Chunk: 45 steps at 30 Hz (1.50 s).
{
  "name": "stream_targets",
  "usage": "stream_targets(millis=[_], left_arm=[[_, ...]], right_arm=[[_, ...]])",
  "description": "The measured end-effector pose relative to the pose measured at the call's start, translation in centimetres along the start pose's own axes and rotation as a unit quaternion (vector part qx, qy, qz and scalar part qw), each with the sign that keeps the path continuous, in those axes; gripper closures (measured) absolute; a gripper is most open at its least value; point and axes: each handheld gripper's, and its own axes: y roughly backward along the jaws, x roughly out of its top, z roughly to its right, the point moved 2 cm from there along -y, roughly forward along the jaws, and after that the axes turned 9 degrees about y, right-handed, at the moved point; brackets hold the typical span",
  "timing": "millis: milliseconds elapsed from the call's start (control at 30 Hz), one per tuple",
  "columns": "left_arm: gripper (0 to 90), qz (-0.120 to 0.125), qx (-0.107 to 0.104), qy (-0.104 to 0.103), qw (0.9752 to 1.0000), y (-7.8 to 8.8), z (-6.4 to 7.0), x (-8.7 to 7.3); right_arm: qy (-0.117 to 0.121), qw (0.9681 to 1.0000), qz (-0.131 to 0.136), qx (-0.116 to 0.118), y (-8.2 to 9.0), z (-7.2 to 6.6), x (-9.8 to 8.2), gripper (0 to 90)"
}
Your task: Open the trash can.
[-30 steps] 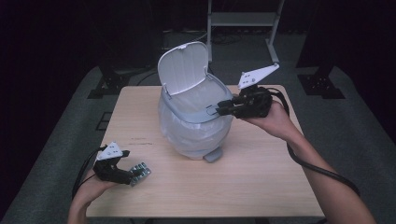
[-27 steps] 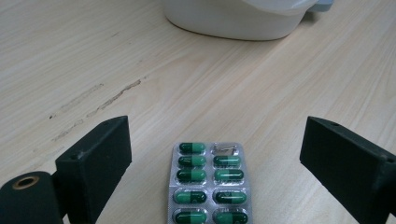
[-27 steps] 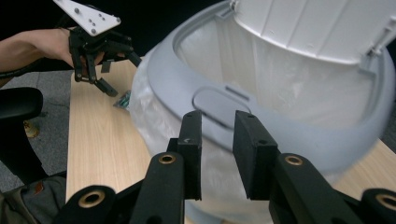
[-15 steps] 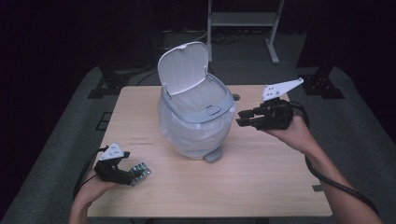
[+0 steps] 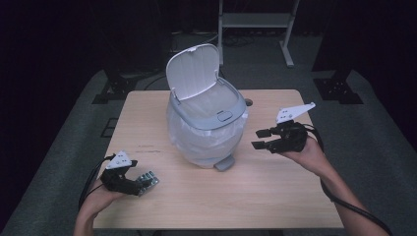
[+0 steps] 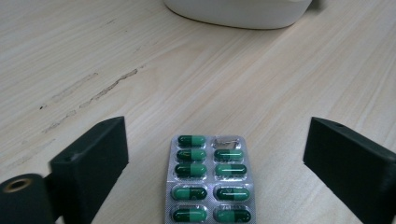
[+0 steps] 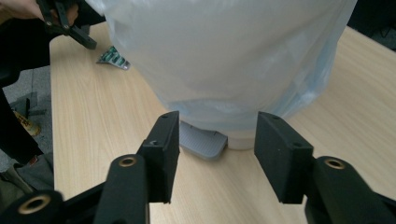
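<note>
A white pedal bin point(image 5: 206, 123) lined with a clear plastic bag stands mid-table, its lid point(image 5: 192, 71) tipped up and its grey pedal point(image 5: 223, 163) facing the front. My right gripper point(image 5: 256, 139) hovers to the right of the bin; its jaws have just been opening and nothing is between them. In the right gripper view its jaws point(image 7: 218, 123) point at the bag point(image 7: 224, 56) and pedal point(image 7: 203, 144). A blister pack of green capsules point(image 6: 211, 179) lies flat on the table between the wide jaws of my left gripper point(image 6: 217, 130), which do not touch it.
The wooden table point(image 5: 275, 196) has bare room in front of the bin and on its right half. A metal shelf frame point(image 5: 253, 19) stands on the dark floor behind. The blister pack point(image 5: 146, 180) lies near the front left edge.
My right gripper has drawn back from the bin's rim, moving right and down, and its jaws have spread apart. The left gripper and the blister pack have stayed put.
</note>
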Motion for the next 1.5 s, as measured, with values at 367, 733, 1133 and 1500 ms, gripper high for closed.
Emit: stream_targets(millis=[367,733,1133,1500], left_arm=[[5.3,-0.012,0.001,-0.003,0.9999,-0.4,0.0,-0.3],[3.9,-0.028,-0.003,-0.008,0.9996,-1.3,0.2,-0.7],[3.9,-0.055,0.011,-0.016,0.9983,-2.4,0.0,-1.5],[5.7,-0.073,0.019,-0.013,0.9971,-3.0,-0.3,-2.2]], right_arm=[[-0.009,1.0,-0.003,-0.002,-1.1,-0.3,-3.0,42.9],[-0.016,0.9998,-0.006,-0.005,-1.7,-0.7,-5.4,36.2],[-0.028,0.9996,-0.01,0.001,-2.7,-1.1,-8.0,31.1],[-0.04,0.9991,-0.016,0.006,-3.2,-1.5,-9.9,27.1]])
